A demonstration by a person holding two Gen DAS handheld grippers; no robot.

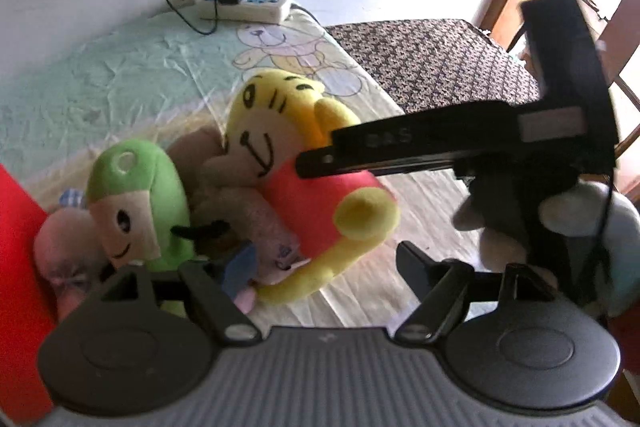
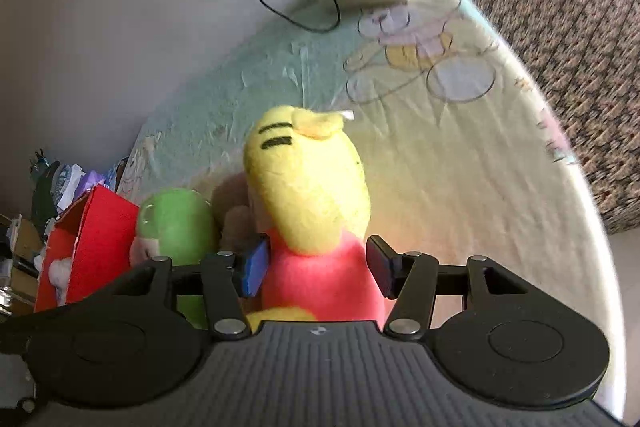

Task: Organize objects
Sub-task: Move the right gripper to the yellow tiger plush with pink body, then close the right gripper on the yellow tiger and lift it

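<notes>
Right tongs [image 2: 318,267] are around the yellow bear plush [image 2: 308,195], one blue-faced pad on either side of its red shirt, both pressing into the fabric: that is a grip on the toy's body. The bear stands upright on a bed [image 2: 460,155] covered with a pale green and cream cartoon sheet, its head toward the wall. From the left wrist view the same bear [image 1: 304,155] shows its stitched face, leaning over a heap of soft toys, with the right tool's black body reaching in across its shoulder.

Left tongs [image 1: 324,267] are spread wide and hold nothing. The left pad sits low among the heap; the right pad is over bare sheet.

In that heap: a green-hooded plush [image 1: 138,203] just left of the bear, a brown plush [image 1: 224,183] wedged between the two and touching both, and a pink plush [image 1: 60,247] at the far left edge. A red box [image 2: 96,239], open at the top, stands just beside the green one. A grey and white plush [image 1: 568,223] lies off to the right, apart from the pile, partly behind the right tool.

At the head of the bed a white power strip [image 1: 250,5] with a black adapter plugged in rests by the wall, its black cable looping around it. A dark patterned surface [image 1: 436,59] adjoins the bed on the right.
</notes>
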